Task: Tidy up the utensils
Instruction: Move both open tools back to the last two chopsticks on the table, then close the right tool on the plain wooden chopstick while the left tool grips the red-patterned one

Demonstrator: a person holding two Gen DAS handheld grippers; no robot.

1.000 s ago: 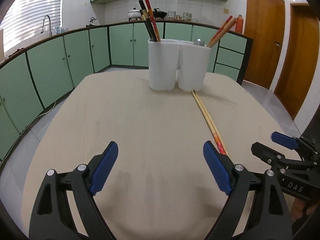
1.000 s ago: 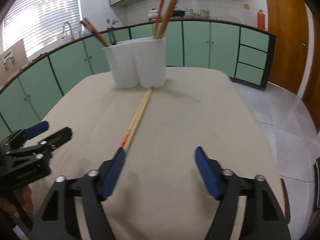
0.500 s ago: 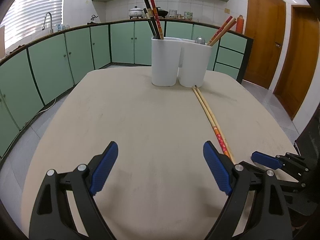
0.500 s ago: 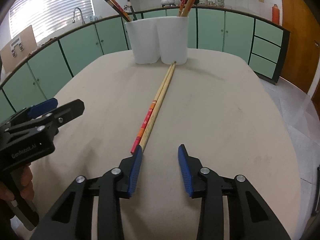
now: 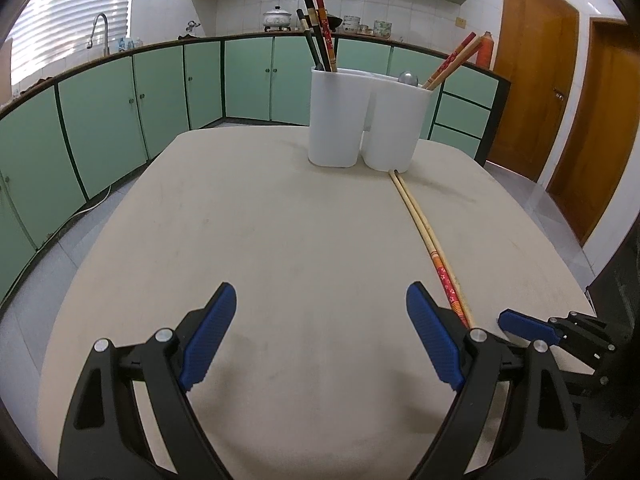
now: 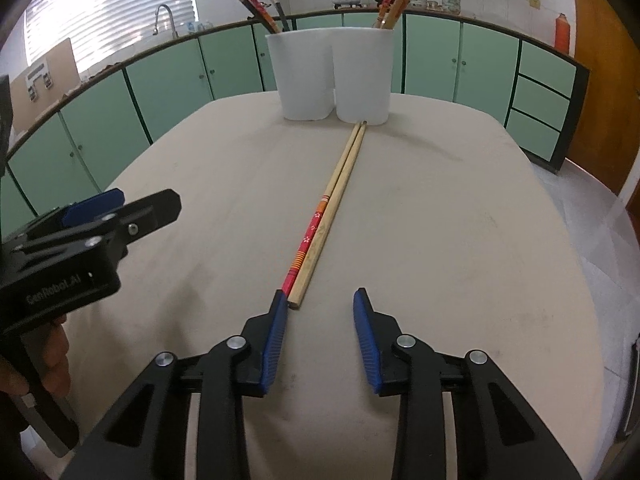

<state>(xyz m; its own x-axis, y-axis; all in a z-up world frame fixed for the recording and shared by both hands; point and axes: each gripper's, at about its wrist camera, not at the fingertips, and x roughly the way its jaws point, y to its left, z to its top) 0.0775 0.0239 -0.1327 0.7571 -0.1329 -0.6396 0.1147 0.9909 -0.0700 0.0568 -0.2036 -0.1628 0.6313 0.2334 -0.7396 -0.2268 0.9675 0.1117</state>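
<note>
Two long chopsticks (image 6: 332,200), one plain wood and one with a red patterned end, lie side by side on the beige table (image 6: 460,220). Their far tips touch the white two-cup holder (image 6: 328,76), which has several chopsticks standing in it. My right gripper (image 6: 321,294) sits just behind their near ends. Its jaws are closing, and the ends lie against the left fingertip without being pressed. My left gripper (image 5: 320,288) hovers wide open over bare table, left of the chopsticks (image 5: 424,228), with nothing between its fingers. The holder (image 5: 360,120) stands far ahead of it.
Green kitchen cabinets (image 5: 120,100) curve around the back and left, and wooden doors (image 5: 532,92) stand at the right. In the right wrist view the left gripper (image 6: 120,208), held by a hand, is close at the left. The table's right edge drops to tiled floor (image 6: 600,208).
The right gripper's jaws have narrowed a lot and it has drawn in behind the chopsticks' near ends. The left gripper has stayed still and open.
</note>
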